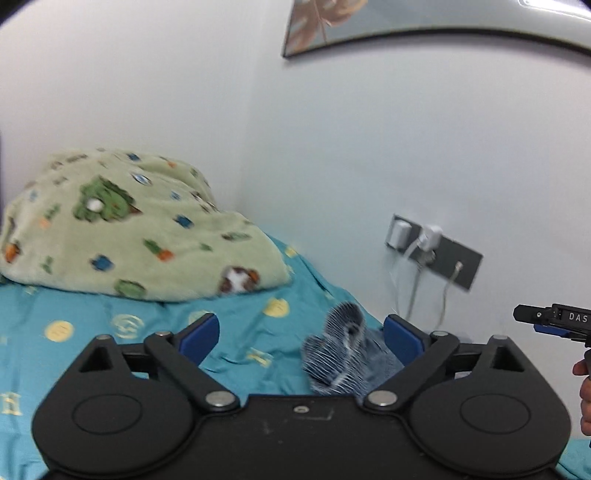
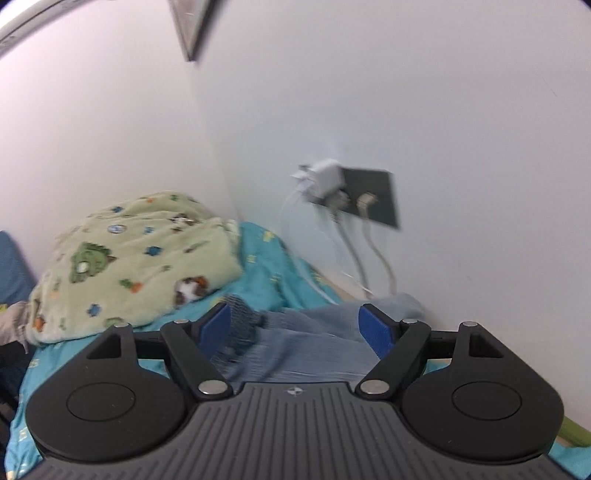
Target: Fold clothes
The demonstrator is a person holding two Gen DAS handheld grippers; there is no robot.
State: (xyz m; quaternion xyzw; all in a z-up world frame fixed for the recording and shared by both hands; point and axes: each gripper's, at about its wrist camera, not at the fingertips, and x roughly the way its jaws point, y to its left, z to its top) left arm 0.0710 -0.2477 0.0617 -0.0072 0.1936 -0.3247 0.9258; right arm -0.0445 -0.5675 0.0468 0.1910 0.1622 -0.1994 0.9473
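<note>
Beside the wall (image 2: 443, 110), blue garment (image 2: 314, 343) lies between the spread right hand-held gripper (image 2: 301, 326) fingers.

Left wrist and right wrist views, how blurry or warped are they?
Left wrist view: the striped garment and the green blanket are motion-smeared, and the picture frame bows from fisheye. Right wrist view: the jeans and the wall outlet are smeared.

Your left tongs (image 1: 301, 338) stand wide apart, both blue pads (image 1: 199, 338) spread with nothing clamped between them. Your right tongs (image 2: 297, 328) are spread just as wide, their blue pads (image 2: 376, 330) likewise gripping nothing. Off to the right of the left tongs, your right hand (image 1: 583, 391) wraps the handle below the right tongs' dark body.
</note>
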